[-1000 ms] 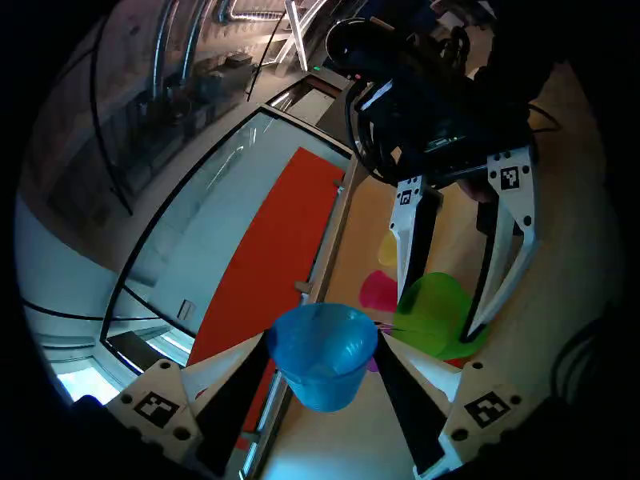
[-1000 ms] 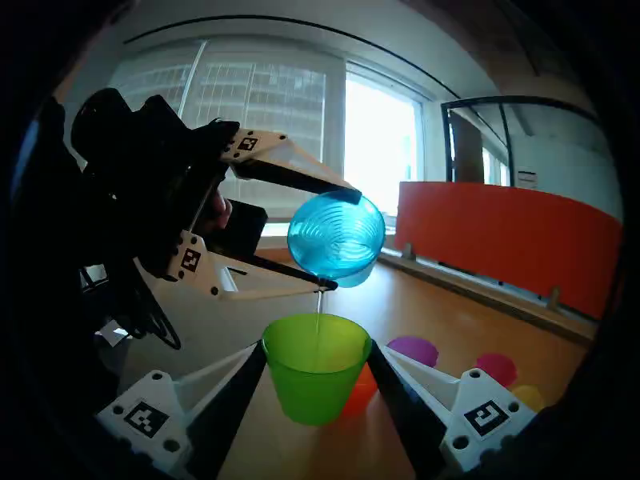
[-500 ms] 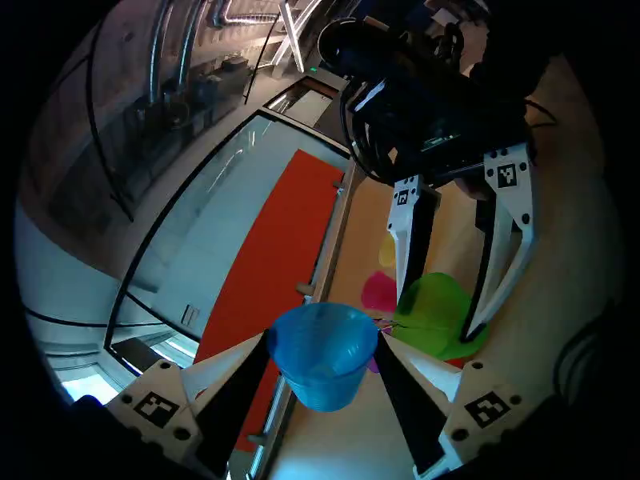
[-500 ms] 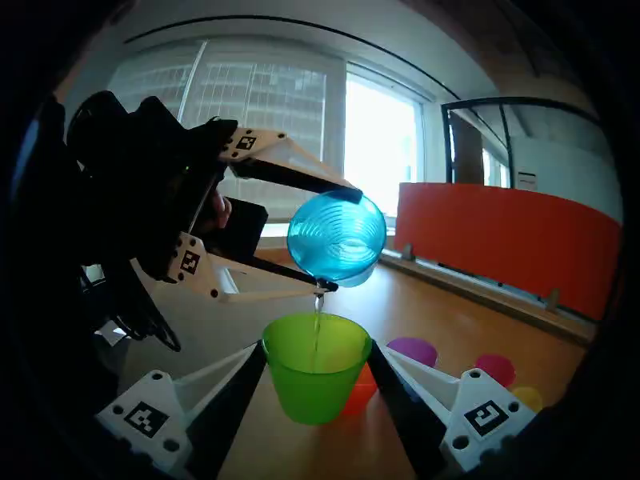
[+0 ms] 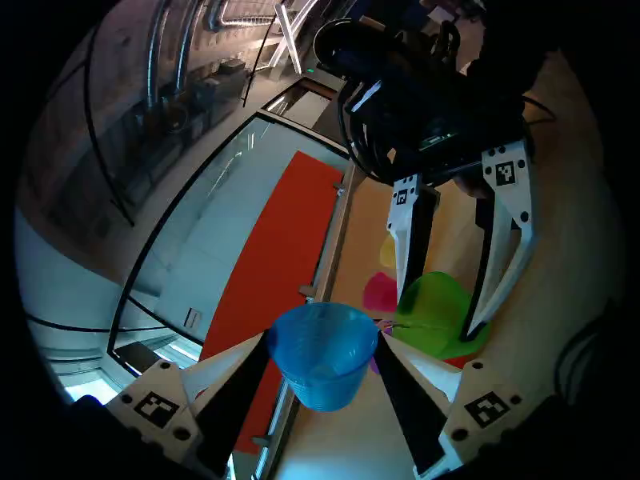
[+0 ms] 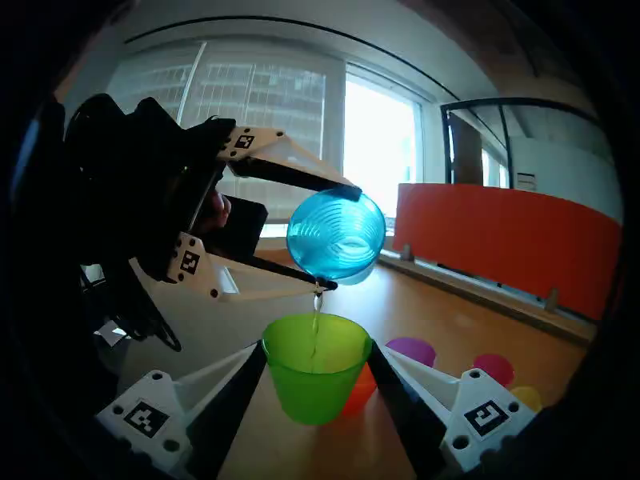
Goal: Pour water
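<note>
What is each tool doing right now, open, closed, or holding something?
Left tool: closed on the blue cup, tipped and pouring.
Right tool: closed on the green cup, upright under the water stream.

On left gripper (image 5: pixel 322 346) and right gripper (image 6: pixel 316 356) — white fingers (image 5: pixel 214 365), black inner pads (image 5: pixel 236 394). Square black-and-white markers (image 5: pixel 156 408) on the finger bases; black housing (image 6: pixel 132 180), looped black cables (image 5: pixel 354 140) behind.

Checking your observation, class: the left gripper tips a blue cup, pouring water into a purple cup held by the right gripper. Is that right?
No: the right gripper holds a green cup, not a purple one. The right gripper view shows the left gripper tipping the blue cup, pouring water into it.
</note>
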Motion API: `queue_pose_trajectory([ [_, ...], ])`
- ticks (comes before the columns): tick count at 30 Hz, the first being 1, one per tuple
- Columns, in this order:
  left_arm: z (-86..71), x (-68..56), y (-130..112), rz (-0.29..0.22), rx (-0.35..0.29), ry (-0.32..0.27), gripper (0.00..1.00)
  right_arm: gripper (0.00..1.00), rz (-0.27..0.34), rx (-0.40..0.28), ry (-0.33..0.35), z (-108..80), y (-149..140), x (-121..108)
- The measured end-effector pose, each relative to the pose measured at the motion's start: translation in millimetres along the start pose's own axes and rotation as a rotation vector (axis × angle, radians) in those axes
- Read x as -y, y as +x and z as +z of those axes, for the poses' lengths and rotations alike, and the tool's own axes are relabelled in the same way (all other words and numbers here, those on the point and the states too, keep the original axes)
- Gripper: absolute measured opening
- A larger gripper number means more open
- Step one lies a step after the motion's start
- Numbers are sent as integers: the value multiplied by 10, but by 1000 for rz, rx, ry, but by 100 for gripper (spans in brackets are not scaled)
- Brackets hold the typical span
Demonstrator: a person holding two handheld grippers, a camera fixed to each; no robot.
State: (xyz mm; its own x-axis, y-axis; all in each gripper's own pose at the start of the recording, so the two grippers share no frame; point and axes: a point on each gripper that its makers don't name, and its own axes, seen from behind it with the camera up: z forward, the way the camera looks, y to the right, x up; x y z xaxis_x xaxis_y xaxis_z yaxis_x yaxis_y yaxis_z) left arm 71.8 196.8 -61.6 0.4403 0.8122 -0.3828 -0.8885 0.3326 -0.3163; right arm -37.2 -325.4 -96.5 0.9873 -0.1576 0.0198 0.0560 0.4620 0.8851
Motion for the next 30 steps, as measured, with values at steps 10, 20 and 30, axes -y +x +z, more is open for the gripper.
queue_pose_trajectory([
  [10, -12, -12, 12, 10, 0, 0, 89, 94, -2, 0, 0, -1, -1, -3],
  [20, -19, -25, 26, 18, -2, 0, 89, 94, -4, 1, 0, -4, -2, -12],
  [30, -26, -13, 45, 44, -3, 6, 88, 94, -6, 3, 0, -4, -5, -9],
])
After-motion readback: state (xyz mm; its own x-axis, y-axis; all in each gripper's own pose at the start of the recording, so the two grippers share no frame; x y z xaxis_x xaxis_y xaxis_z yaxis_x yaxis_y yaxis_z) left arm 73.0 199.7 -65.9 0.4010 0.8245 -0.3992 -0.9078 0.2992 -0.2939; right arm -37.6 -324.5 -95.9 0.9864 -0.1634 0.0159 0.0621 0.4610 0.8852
